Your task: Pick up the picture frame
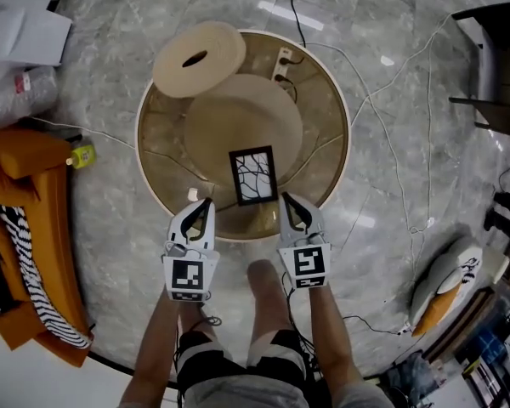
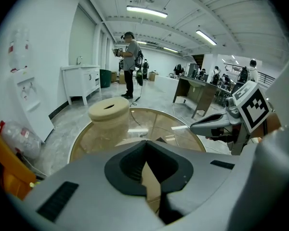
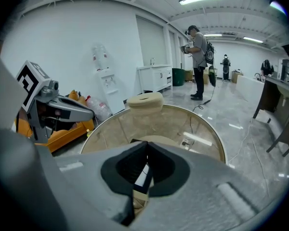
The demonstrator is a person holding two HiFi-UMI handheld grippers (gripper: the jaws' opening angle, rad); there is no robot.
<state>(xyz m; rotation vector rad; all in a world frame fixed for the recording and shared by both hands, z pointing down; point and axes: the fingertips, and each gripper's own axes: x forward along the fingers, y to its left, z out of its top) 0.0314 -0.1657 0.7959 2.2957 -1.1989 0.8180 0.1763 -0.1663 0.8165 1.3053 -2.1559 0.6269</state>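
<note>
Picture frame [image 1: 253,175] near right hand-held gripper [image 1: 287,199] (apart)

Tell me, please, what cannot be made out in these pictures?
Picture frame: almost wholly hidden behind the left gripper in its view; only a sliver shows past the shut jaws of the right gripper.
Frame flat or propped: head view looks too steeply down.
Yellow floor item: too small in head view.

The picture frame [image 1: 253,175] is being carried by the round glass table [image 1: 325,109], while the left claw [image 1: 206,202] and the right claw [image 1: 286,198] are being held closed at either side of its near edge.
</note>
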